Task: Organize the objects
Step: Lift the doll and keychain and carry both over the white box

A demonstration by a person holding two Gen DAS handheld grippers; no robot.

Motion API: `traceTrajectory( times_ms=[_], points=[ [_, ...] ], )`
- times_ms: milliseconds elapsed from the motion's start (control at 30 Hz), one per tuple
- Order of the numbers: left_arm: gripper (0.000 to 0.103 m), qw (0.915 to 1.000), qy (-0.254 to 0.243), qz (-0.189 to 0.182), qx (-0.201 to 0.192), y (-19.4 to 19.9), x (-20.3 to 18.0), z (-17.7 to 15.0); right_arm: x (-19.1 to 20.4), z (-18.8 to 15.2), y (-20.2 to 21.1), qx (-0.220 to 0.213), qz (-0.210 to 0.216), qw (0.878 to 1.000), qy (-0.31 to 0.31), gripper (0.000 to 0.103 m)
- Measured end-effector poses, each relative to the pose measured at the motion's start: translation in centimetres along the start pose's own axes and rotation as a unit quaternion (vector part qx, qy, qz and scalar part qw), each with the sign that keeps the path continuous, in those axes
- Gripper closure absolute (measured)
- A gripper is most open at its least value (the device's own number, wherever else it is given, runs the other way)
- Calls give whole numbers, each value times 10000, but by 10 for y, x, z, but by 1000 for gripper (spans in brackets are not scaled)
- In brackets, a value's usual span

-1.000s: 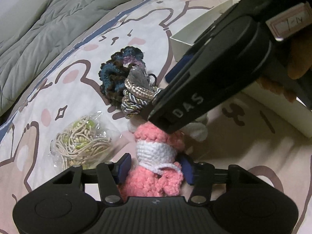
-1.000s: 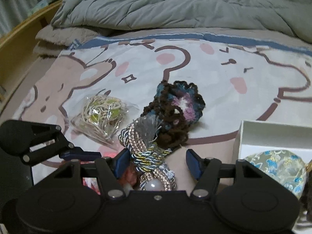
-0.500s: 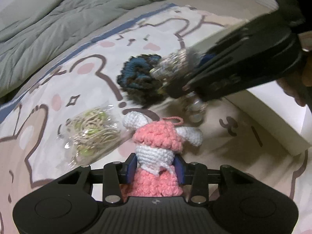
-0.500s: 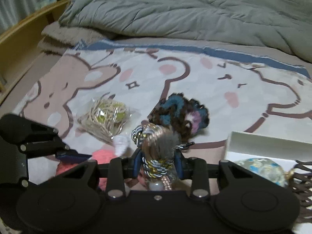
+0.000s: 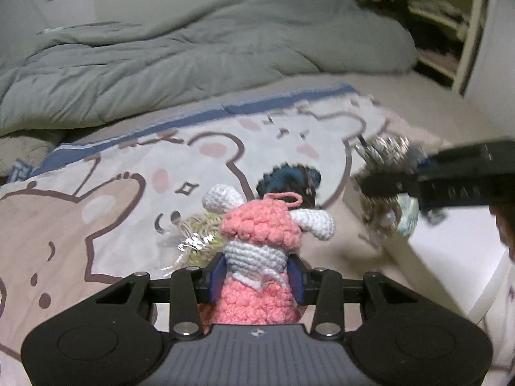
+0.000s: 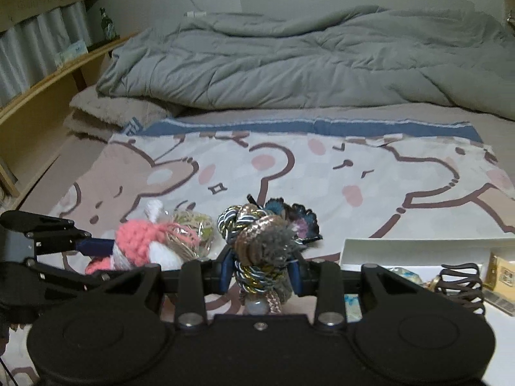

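While the grey quilt (image 6: 305,61) lies bunched behind, the left gripper (image 5: 256,275) pinches a pink crochet doll (image 5: 257,247) raised above the bear-print sheet (image 5: 106,212); the right gripper (image 6: 260,270) clamps a braided cord knot (image 6: 257,251) just left of the white box (image 6: 418,247).

Pink-and-white crocheted yarn doll (image 5: 257,244); gold, silver and blue braided cord knot (image 6: 257,251); dark blue-brown crocheted scrunchie (image 5: 289,180); plain grey quilted duvet (image 6: 305,64); cream bear-print sheet (image 6: 370,173), blue-edged; white box (image 6: 418,247).

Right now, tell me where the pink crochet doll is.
The pink crochet doll is gripped in the left tool, held above the bear-print blanket.
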State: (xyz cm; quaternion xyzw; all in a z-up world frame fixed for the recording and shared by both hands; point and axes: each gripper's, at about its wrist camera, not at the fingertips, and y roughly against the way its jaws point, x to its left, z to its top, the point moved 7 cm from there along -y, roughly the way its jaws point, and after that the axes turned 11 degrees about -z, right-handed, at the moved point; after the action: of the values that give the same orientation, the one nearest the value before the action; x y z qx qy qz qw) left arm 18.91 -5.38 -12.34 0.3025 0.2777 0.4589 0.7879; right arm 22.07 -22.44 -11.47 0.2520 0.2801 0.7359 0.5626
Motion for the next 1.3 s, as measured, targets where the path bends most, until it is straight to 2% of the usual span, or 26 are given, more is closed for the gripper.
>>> traceTrajectory(
  times_ms=[333,533,700,967,1300],
  points=[
    [61,9981,369,10,-497,31,-7,10,-2,6,34,-274,30,9995,-152,68],
    [61,9969,494,-96,-612,40,-16,14,-2,8,54,-379,87,9991,-157,68],
    [61,9949,700,-219,-685,42,-28,18,-12,11,73,-476,-64,9986,-215,68],
    [61,9931,779,-516,-708,37,-63,27,-57,2,106,-529,-474,9967,-386,68],
    [61,9885,720,-1103,-745,18,-136,40,-131,-27,141,-598,-1031,9889,-888,67]
  ],
)
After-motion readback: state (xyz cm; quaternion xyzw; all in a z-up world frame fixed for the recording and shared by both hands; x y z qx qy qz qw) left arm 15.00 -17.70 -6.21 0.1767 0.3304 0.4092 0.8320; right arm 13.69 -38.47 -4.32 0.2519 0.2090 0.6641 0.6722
